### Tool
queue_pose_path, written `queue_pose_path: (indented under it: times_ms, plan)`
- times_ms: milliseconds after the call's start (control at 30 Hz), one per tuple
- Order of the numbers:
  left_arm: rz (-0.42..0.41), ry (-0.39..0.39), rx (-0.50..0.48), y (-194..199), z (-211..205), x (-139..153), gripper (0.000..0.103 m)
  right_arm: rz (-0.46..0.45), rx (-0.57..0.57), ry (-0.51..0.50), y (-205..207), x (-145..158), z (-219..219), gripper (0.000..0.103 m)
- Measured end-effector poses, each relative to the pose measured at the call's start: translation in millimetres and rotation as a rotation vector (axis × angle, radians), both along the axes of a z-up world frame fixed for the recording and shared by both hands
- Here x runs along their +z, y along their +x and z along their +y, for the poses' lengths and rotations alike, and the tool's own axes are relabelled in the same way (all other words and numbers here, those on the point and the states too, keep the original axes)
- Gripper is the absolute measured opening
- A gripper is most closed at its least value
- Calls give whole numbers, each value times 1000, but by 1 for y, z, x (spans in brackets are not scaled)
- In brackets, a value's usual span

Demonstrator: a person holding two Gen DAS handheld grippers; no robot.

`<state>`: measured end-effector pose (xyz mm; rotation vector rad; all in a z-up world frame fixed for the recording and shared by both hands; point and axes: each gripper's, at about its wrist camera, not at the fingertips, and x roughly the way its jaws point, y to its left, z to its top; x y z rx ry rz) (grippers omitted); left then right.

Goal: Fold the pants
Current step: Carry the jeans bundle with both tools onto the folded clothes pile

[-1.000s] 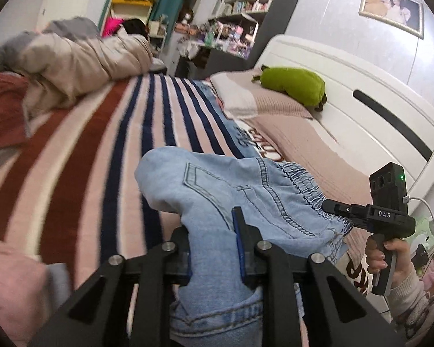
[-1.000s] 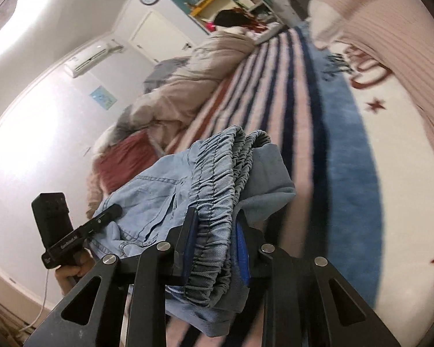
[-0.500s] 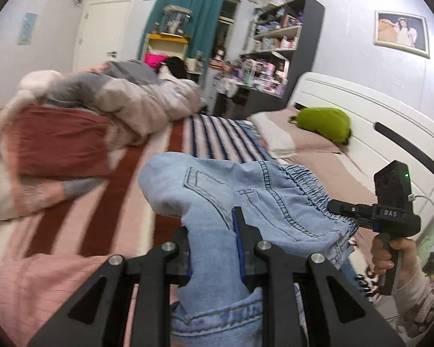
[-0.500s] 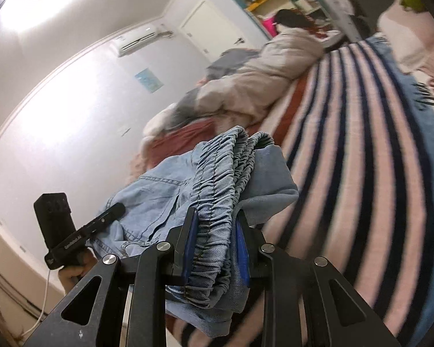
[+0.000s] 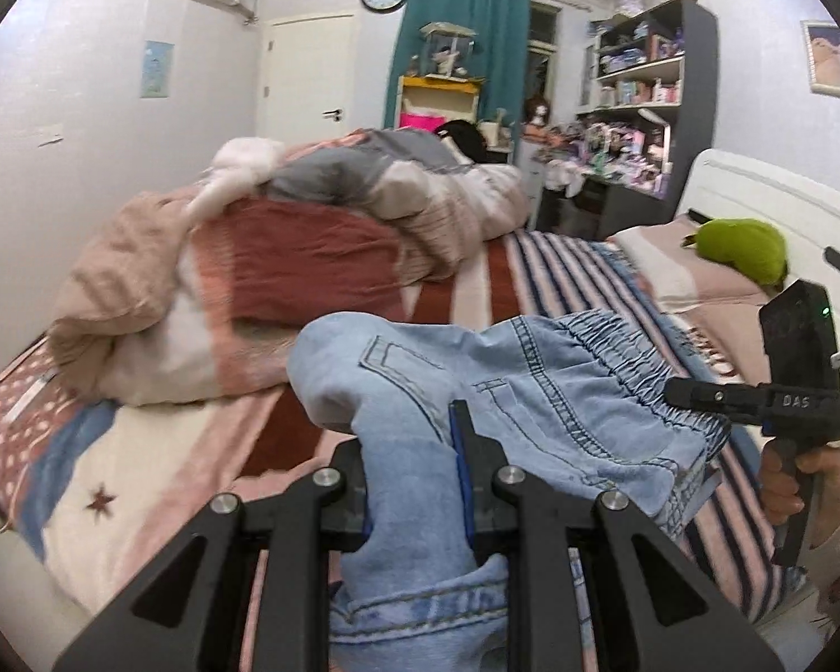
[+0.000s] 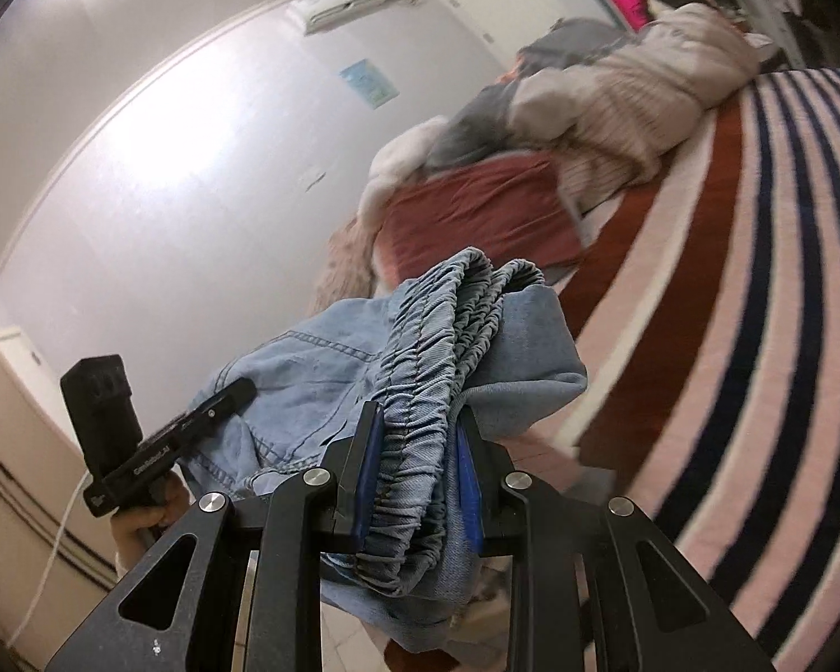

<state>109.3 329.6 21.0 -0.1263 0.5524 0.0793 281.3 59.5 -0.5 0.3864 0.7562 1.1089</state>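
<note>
left hand-held gripper [image 5: 409, 465] clamped on bunched denim of pants [image 5: 532, 392], pocket stitching showing above pads. right hand-held gripper [image 6: 414, 448] clamped on gathered elastic waistband, blue pads pressing both sides. pants held off bed [image 5: 504, 291], folded, hanging between both grippers above striped blanket [image 6: 756, 280]. crumpled duvet pile [image 5: 252, 257] further along bed. green plush [image 5: 745, 249] on pillow by white headboard. person's hand [image 5: 784, 481] around right grip handle.

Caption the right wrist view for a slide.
Right gripper clamps the elastic waistband of folded denim pants held above a striped bedspread.
</note>
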Motion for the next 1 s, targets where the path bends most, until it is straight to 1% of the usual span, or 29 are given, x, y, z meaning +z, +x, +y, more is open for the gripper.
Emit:
queue_pose_path:
  times_ms: [100, 233, 300, 433, 533, 700, 867, 1000]
  plan:
    - [34, 5, 39, -7, 16, -21, 18, 14, 34, -22, -7, -14, 23, 19]
    - [86, -18, 71, -16, 29, -45, 18, 58, 70, -48, -15, -38, 40, 19]
    - [97, -20, 82, -21, 33, -55, 18, 53, 78, -50, -19, -41, 43, 19]
    - [108, -63, 91, -28, 38, -69, 19, 35, 95, -69, -30, -42, 43, 19]
    - [126, -44, 97, -29, 33, -77, 20, 37, 101, -88, -34, -45, 42, 19]
    - [134, -40, 122, -27, 34, -82, 23, 54, 94, -94, -34, -51, 43, 20]
    - [141, -12, 138, -26, 28, -80, 24, 15, 79, -120, -38, -46, 42, 20]
    - [141, -8, 146, -27, 27, -79, 24, 16, 78, -119, -39, -46, 40, 22]
